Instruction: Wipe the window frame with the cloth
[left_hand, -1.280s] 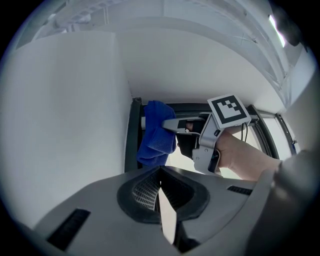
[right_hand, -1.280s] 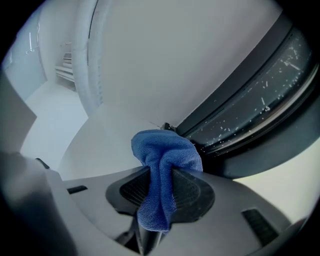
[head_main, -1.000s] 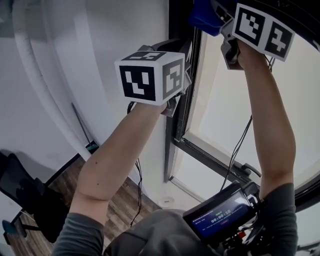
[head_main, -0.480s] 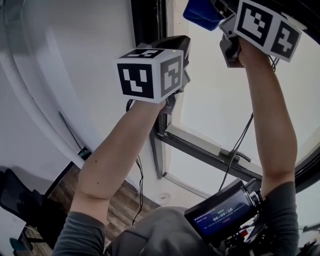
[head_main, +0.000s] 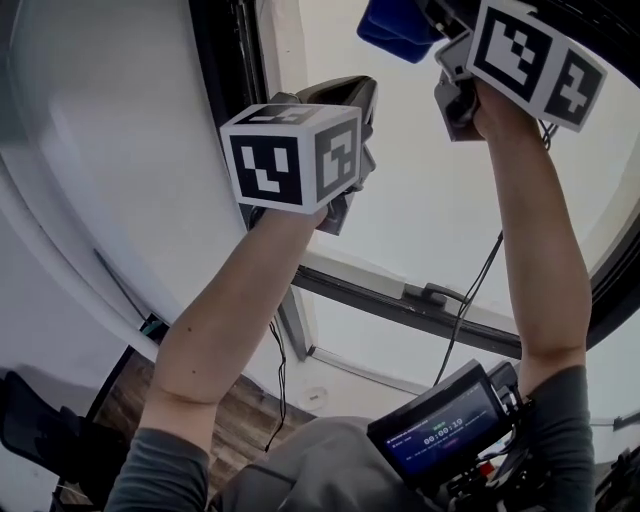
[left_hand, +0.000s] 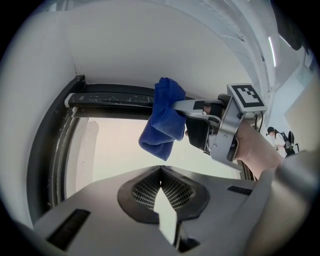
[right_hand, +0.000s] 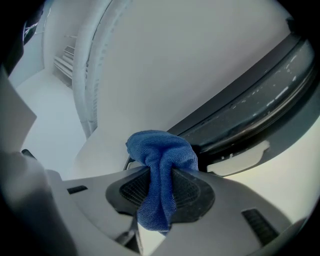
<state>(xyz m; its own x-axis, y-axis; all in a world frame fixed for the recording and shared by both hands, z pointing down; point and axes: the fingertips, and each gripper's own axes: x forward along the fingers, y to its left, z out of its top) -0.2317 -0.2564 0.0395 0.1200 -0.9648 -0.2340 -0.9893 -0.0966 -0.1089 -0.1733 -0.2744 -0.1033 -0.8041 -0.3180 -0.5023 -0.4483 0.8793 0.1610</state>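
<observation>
**Blue cloth clamped at the top bar of the window frame**

The right claw (right_hand: 161, 186) is clenched on a blue microfibre cloth (right_hand: 162, 155). The right gripper view shows the fabric pinched between the two jaws, with a bunched head above them and a tail hanging below. The dark metal window frame (right_hand: 250, 112) runs just behind that bunch.

Only the left gripper view shows this from the side. There the cloth's upper fold overlaps the frame's top bar partway along, though real contact cannot be confirmed. The same view shows the left claw (left_hand: 161, 170) clenched on nothing, jaws tip to tip, held below the cloth and apart from it.

The head view catches only a corner of the cloth at its top edge. It alone shows both raised forearms (head_main: 230, 320), the two marker cubes (head_main: 290, 155), and the frame's lower crossbar with a dark window handle (head_main: 440, 293).

Compared with a second ago, the frame's upright stands further left in the head view. The left cube, which overlapped the upright then, now sits in front of the pale pane (head_main: 420, 190). The lower crossbar lies flatter across the picture. Both claws and the cloth hold about the same places in the picture.
</observation>
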